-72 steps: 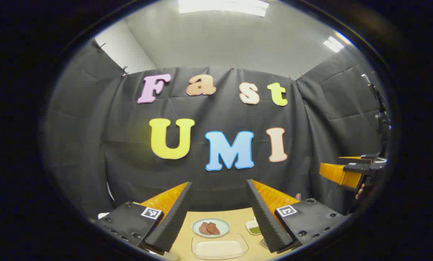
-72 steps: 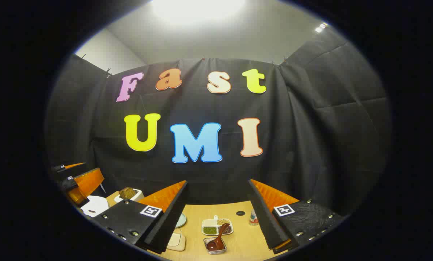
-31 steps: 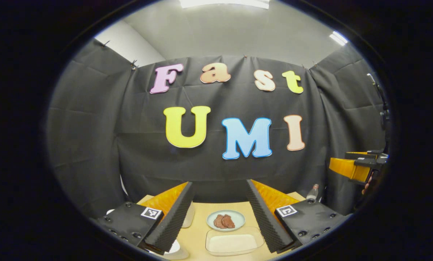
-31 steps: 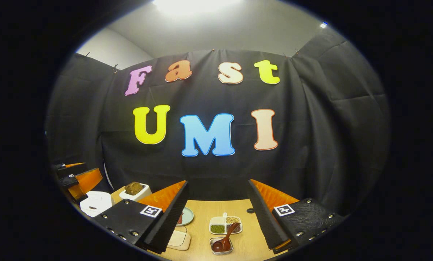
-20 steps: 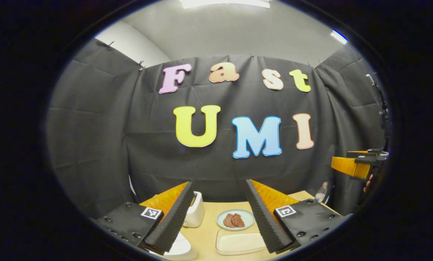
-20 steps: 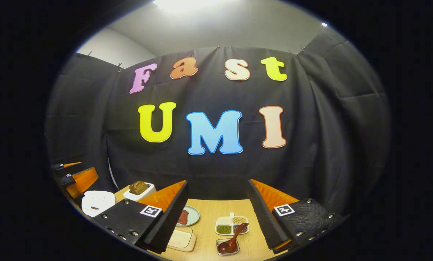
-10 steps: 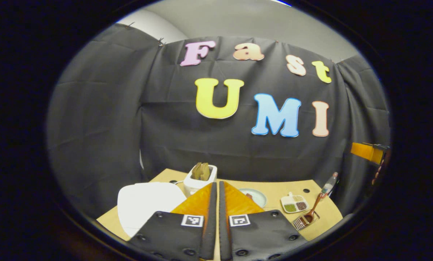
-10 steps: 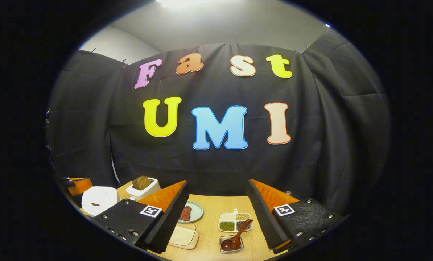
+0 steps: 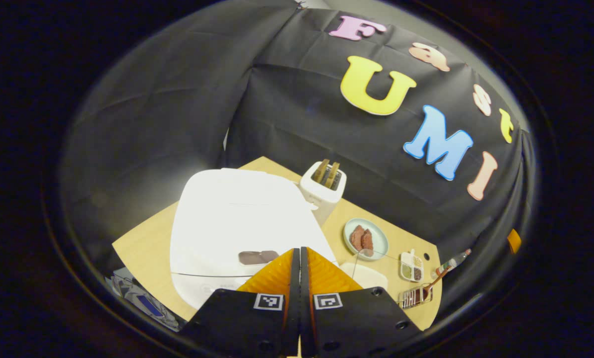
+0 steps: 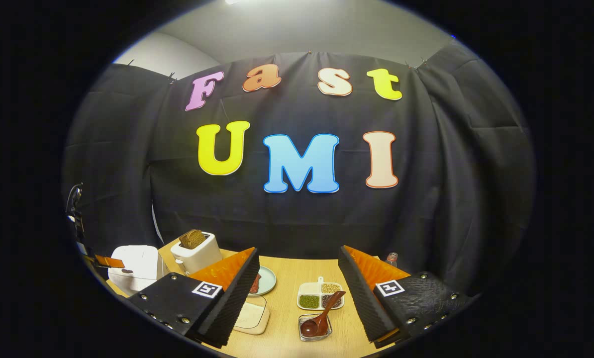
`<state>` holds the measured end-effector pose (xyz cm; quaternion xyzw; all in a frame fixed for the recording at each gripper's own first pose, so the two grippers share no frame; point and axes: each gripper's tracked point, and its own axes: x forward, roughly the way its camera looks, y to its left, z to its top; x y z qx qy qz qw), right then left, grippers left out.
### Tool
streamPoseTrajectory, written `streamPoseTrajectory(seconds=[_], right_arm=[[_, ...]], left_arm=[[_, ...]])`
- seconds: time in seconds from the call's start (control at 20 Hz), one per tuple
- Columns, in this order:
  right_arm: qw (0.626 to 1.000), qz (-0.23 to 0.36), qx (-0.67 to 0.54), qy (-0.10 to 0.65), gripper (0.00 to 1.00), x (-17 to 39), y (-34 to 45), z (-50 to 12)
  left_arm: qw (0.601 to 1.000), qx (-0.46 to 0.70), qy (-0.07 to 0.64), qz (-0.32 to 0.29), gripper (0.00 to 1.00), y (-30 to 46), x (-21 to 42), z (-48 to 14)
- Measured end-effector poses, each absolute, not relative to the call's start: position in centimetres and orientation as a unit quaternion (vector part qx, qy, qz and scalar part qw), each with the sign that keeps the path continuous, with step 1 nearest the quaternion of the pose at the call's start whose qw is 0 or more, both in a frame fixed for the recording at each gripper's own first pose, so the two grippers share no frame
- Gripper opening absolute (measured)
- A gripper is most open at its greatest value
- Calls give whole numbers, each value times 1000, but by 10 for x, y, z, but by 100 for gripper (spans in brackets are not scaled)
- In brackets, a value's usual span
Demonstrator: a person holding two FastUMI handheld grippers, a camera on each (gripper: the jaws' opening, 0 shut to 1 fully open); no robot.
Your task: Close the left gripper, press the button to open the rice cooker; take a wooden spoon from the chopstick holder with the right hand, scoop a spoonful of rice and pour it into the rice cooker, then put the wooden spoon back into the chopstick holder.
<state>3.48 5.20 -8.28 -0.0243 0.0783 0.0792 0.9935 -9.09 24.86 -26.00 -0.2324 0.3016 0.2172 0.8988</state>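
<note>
Now the left gripper point(image 9: 299, 251) has its fingers pressed together, their tips just over the front of the white rice cooker point(image 9: 237, 219), close beside the dark button point(image 9: 258, 257) on its shut lid; whether they touch the button is hard to tell. Behind the cooker stands a white toaster point(image 9: 323, 189) with slices in its slots, and to the right lie a pale plate point(image 9: 365, 238) with brown pieces, a clear dish of rice point(image 10: 250, 316) and a small divided dish of beans point(image 10: 320, 296). The right gripper point(image 10: 297, 276) hangs above the wooden table point(image 10: 287, 278) with its fingers spread wide and nothing between them. Between those fingers, lower down, the wooden spoon point(image 10: 322, 314) rests bowl-down in a small clear holder point(image 10: 315, 334), its handle leaning up and to the right over the bean dish. A small bottle point(image 10: 391, 258) stands at the table's far right edge. No brand or label can be read on the cooker or the bottle.
</note>
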Motion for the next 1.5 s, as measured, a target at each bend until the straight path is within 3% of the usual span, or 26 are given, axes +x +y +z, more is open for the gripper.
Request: streamPoseTrajectory(seconds=[0.4, 0.65, 0.95, 1.2, 1.45, 1.5], right_arm=[[994, 73, -29, 81, 96, 38, 44, -82], [993, 78, -30, 81, 97, 39, 47, -81], [993, 85, -15, 83, 96, 38, 49, -80], [993, 83, -13, 85, 97, 39, 43, -88], [994, 68, -4, 85, 97, 40, 27, -96], [994, 66, -6, 86, 97, 41, 24, -99]], left_arm=[[893, -171, 347, 229, 8, 268, -83, -296], [882, -190, 360, 236, 9, 269, -84, -295], [934, -89, 208, 278, 8, 274, -69, -179], [960, -39, 131, 244, 9, 238, -63, -110], [975, -16, 80, 206, 10, 193, -59, -79], [979, -6, 68, 193, 24, 183, -56, -72]])
